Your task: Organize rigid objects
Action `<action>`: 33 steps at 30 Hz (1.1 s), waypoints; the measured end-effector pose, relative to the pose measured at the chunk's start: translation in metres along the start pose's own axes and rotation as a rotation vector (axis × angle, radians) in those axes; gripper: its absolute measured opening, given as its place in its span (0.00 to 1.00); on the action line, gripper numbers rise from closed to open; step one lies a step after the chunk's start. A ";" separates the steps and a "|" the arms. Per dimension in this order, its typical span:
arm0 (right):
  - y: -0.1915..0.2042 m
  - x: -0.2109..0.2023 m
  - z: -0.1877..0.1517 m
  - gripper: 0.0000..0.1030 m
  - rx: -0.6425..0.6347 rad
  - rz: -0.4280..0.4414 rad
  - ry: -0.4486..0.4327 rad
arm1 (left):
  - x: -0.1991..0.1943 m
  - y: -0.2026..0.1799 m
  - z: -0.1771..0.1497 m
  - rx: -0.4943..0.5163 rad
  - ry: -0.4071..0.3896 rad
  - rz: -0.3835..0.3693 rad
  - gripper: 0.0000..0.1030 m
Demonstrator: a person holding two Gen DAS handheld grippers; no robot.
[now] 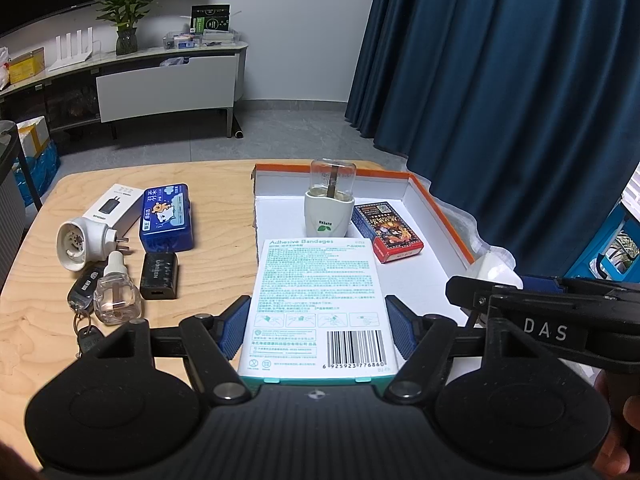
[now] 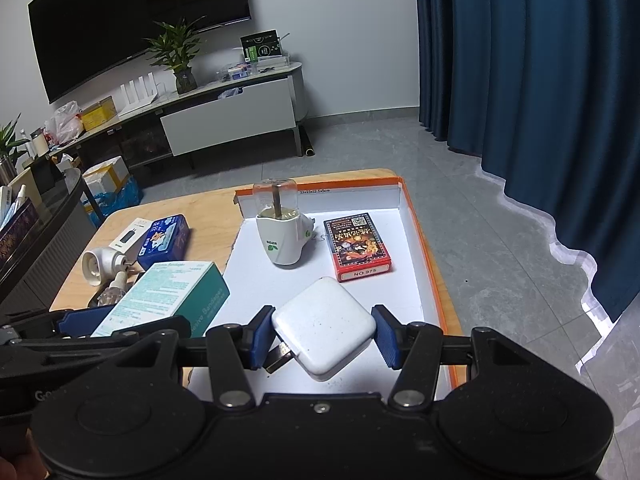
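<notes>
The left gripper (image 1: 318,326) is clamped on a bandage box (image 1: 318,304) over the white tray (image 1: 436,216), its long axis pointing away; the right gripper (image 2: 323,338) squeezes a white charger (image 2: 325,328) above the tray, plug leftward.

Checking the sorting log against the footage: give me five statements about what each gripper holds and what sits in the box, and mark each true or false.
1. The left gripper grips the adhesive bandages box. True.
2. The right gripper is empty. False: its pads close on the white power adapter.
3. The card deck lies inside the orange-edged box. True.
4. The blue tin is in the orange-edged box. False: it lies on the wooden table, left of the box.
5. The white diffuser in the box lies on its side. False: it stands upright.
</notes>
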State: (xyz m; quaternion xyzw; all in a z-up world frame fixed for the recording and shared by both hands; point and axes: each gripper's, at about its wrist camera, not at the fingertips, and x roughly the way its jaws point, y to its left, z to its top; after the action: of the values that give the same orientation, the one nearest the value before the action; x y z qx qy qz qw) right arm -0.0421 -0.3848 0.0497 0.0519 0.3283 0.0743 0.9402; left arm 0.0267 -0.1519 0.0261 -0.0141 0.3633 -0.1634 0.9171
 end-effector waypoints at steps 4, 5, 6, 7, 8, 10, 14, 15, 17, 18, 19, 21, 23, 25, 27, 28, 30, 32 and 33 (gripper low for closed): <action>0.000 0.000 0.000 0.62 0.000 0.001 0.001 | 0.000 0.000 0.000 0.000 0.000 0.001 0.69; 0.001 0.000 0.000 0.62 -0.001 0.001 0.002 | 0.000 0.000 0.000 0.000 0.000 0.000 0.69; 0.001 0.000 -0.001 0.62 -0.001 0.002 0.003 | 0.000 0.000 0.000 0.000 0.001 0.000 0.69; 0.001 0.001 0.000 0.62 -0.002 0.002 0.003 | 0.000 0.000 0.000 -0.001 0.001 -0.001 0.69; 0.001 0.001 0.000 0.62 -0.002 0.002 0.003 | 0.000 0.000 0.000 -0.001 0.001 0.000 0.69; 0.002 0.001 0.000 0.62 0.000 0.004 0.002 | 0.000 0.000 0.000 -0.002 0.001 0.000 0.69; 0.002 0.001 0.000 0.62 0.000 0.005 0.003 | 0.001 0.001 0.000 -0.003 0.000 -0.001 0.69; 0.002 0.001 0.000 0.62 0.000 0.005 0.003 | 0.001 0.001 0.000 -0.003 0.001 -0.001 0.69; 0.002 0.001 0.000 0.62 -0.001 0.004 0.003 | 0.001 0.001 0.000 -0.004 0.002 0.000 0.69; 0.002 0.001 0.000 0.62 -0.001 0.005 0.003 | 0.001 0.001 0.000 -0.005 0.002 0.000 0.69; 0.002 0.001 0.000 0.62 0.000 0.005 0.002 | 0.001 0.001 0.000 -0.005 0.002 -0.001 0.69; 0.002 0.001 0.000 0.62 0.001 0.004 0.002 | 0.001 0.001 0.000 -0.003 0.002 0.000 0.69; 0.002 0.001 0.000 0.62 0.000 0.005 0.003 | 0.001 0.001 -0.001 -0.005 0.003 -0.002 0.69; 0.003 0.001 0.000 0.62 -0.001 0.004 0.004 | 0.001 0.001 -0.001 -0.006 0.003 -0.002 0.69; 0.002 0.002 0.000 0.62 -0.002 0.008 0.007 | 0.001 0.001 -0.001 -0.005 0.003 -0.002 0.69; 0.003 0.003 0.000 0.62 -0.002 0.008 0.008 | 0.001 0.001 -0.001 -0.006 0.004 -0.001 0.69; 0.003 0.004 0.000 0.62 -0.003 0.009 0.011 | 0.001 0.002 -0.001 -0.012 0.005 -0.004 0.69; 0.003 0.005 0.001 0.62 -0.004 0.011 0.014 | 0.002 0.002 -0.001 -0.012 0.003 -0.003 0.69; 0.003 0.005 0.001 0.62 -0.004 0.012 0.015 | 0.002 0.002 -0.001 -0.011 0.003 -0.003 0.69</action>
State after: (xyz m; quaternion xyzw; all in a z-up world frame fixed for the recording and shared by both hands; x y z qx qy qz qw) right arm -0.0384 -0.3809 0.0476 0.0513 0.3347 0.0808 0.9374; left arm 0.0277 -0.1504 0.0239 -0.0196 0.3654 -0.1627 0.9163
